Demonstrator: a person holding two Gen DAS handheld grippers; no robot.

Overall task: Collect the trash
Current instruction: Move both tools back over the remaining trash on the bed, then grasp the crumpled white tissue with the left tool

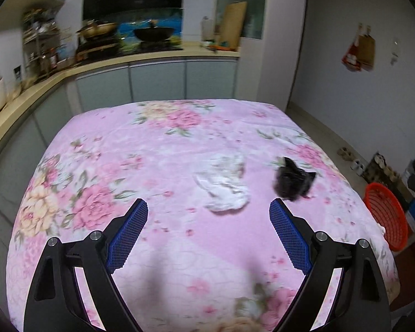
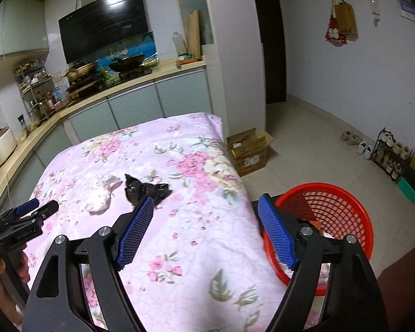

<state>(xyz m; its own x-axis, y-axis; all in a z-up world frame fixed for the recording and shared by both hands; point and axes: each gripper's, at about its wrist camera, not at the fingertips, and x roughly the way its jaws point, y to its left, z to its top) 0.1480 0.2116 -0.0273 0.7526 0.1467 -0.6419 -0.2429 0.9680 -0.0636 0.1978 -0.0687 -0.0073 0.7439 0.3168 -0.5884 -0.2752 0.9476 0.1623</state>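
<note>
A crumpled white tissue point(image 1: 225, 186) and a crumpled black wrapper point(image 1: 292, 178) lie side by side on the pink floral tablecloth point(image 1: 152, 152). My left gripper point(image 1: 209, 207) is open and empty, just short of the tissue. It also shows in the right wrist view point(image 2: 37, 204) at the left. In the right wrist view the tissue point(image 2: 103, 191) and the wrapper point(image 2: 145, 189) lie ahead to the left. My right gripper point(image 2: 206, 202) is open and empty above the table's right edge, next to a red mesh basket point(image 2: 332, 207).
The red basket point(image 1: 386, 215) stands on the floor by the table's right side. A cardboard box point(image 2: 249, 149) sits on the floor beyond the table's far right corner. A shoe rack point(image 2: 393, 152) lines the right wall. Kitchen counter point(image 1: 124, 58) runs behind and left.
</note>
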